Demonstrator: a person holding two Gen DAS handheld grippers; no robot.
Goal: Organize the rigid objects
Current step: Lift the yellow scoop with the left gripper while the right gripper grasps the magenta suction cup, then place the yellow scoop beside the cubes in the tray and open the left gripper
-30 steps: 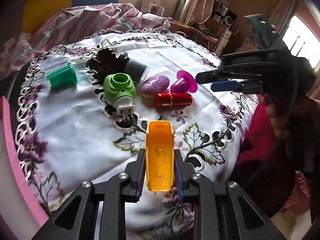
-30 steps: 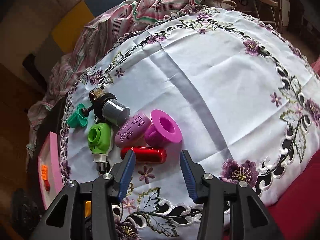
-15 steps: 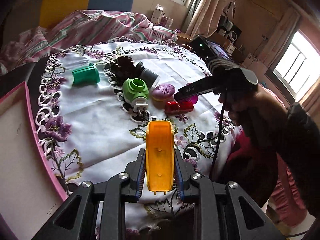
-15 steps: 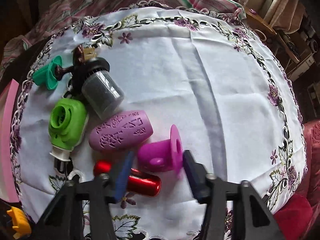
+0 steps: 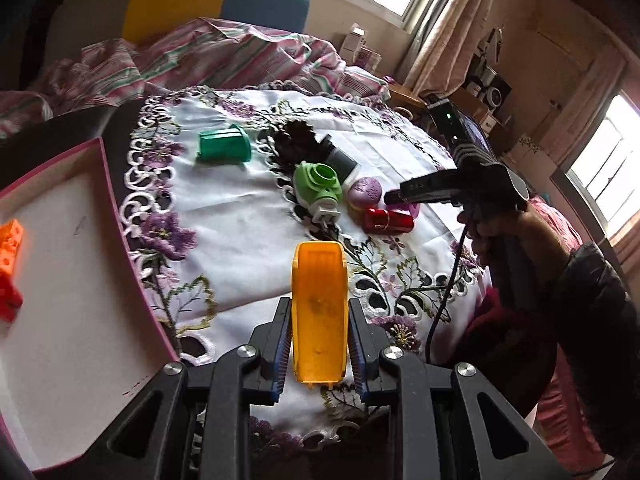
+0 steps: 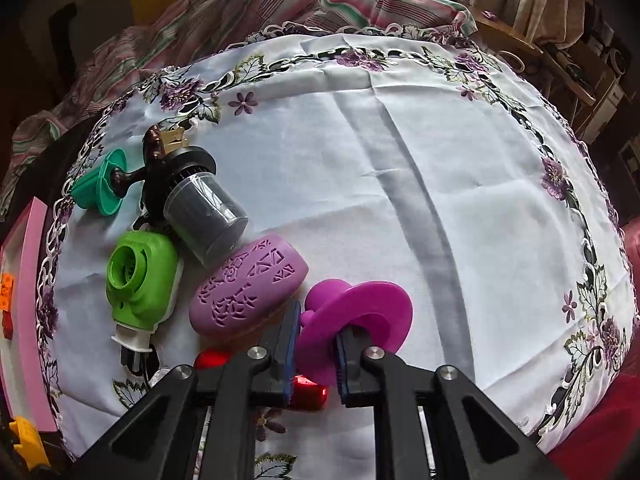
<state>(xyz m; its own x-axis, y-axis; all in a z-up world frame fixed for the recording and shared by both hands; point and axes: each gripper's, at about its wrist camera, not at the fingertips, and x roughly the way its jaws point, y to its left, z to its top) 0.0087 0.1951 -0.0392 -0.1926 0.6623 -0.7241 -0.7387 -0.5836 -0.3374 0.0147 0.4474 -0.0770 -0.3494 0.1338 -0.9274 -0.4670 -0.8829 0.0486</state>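
Right gripper [image 6: 316, 350] newly around magenta piece [image 6: 360, 312]; left gripper [image 5: 319, 338] on yellow block [image 5: 318, 312]

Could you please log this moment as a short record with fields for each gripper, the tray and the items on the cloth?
left gripper: shut on yellow piece
right gripper: shut on magenta flanged piece
pink tray: holds orange block
on tablecloth: green plug-in device, purple egg-shaped case, red cylinder, teal piece

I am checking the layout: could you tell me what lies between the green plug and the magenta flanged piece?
The lilac patterned oval lies between the green plug and the magenta flanged piece, clearest in the right wrist view.
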